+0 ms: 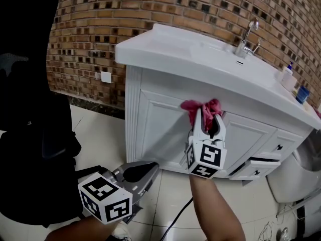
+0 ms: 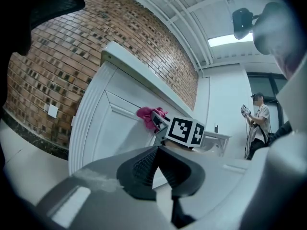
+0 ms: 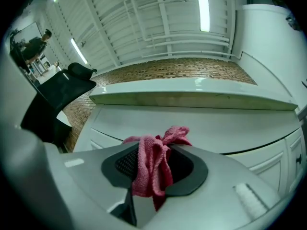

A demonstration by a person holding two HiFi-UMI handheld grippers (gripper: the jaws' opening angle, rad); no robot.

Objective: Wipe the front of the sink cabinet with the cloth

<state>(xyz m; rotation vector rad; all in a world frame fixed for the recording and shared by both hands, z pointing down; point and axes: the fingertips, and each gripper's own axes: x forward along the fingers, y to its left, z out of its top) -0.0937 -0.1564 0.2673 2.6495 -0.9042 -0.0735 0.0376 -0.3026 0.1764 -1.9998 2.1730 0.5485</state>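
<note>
Right, notes off the feed. The brick wall [image 1: 150, 14] fills the head view from 9 round to 1 o'clock. A black chair [image 1: 30, 109] blocks the 9 o'clock edge. The white sink cabinet [image 1: 155, 129] sits centre and runs off toward 3 o'clock. Its countertop [image 1: 165, 46] overhangs the panelled front, with the faucet [image 1: 247, 36] up at 1 o'clock.

The bare right forearm [image 1: 215, 210] comes in from 6 o'clock and reaches straight up-frame to the cabinet, wrist in line, marker cube facing me. My right gripper [image 1: 209, 118] points to 12 o'clock, jaws pinched onto the pink cloth [image 1: 203, 108]. Its own view confirms it: the cloth is bunched between the pads, a tail draped down toward 6 and a tuft above. The cloth lies against the cabinet front, at the top of the door panel just under the countertop lip, near dead centre.

The left forearm [image 1: 70, 232] barely shows at the 7 o'clock edge. My left gripper [image 1: 148, 170] is held low over the floor tiles [image 1: 100, 134], well apart from the cabinet and angled toward 2 o'clock. Its view shows the pads together with nothing between them.

Small stuff: a white bottle [image 1: 287, 76] and a blue cup [image 1: 302, 94] sit on the countertop at 3 o'clock, and a wall plate [image 1: 106, 77] is on the brick at 9.
</note>
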